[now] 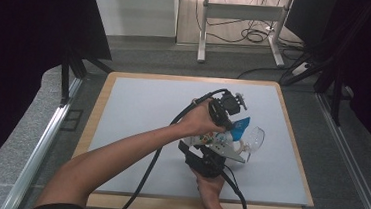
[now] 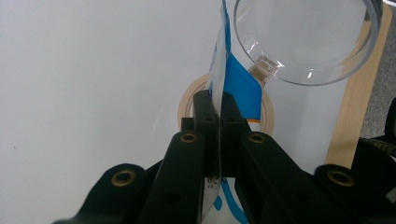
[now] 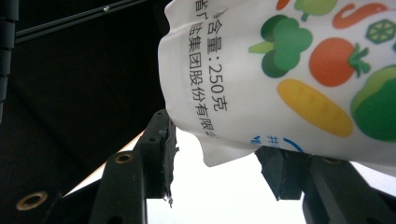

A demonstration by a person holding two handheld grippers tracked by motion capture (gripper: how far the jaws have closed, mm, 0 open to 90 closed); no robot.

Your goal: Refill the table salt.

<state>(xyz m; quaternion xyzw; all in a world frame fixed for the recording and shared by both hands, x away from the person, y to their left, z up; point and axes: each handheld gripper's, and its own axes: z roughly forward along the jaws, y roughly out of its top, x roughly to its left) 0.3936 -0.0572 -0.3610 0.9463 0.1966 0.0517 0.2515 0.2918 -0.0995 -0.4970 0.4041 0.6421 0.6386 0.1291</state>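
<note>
Our left tongs are clenched on the thin top edge of the pouch, with the clear measuring cup just beyond their tips. Our right tongs grasp the pouch's printed body between half-spread jaws. We judge it soft, fairly light and slippery; sealed edges give the firmest hold, and squeezing the belly risks spilling.

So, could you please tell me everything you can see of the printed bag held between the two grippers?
The bag is a soft white plastic pouch, printed with bright vegetables and black Chinese lettering, with a blue area near its top. It is lifted off the table, above a roll of tape and beside a clear cup. The left gripper pinches its flat blue-and-white edge with shut jaws; the right gripper holds its crumpled lower end.
</note>
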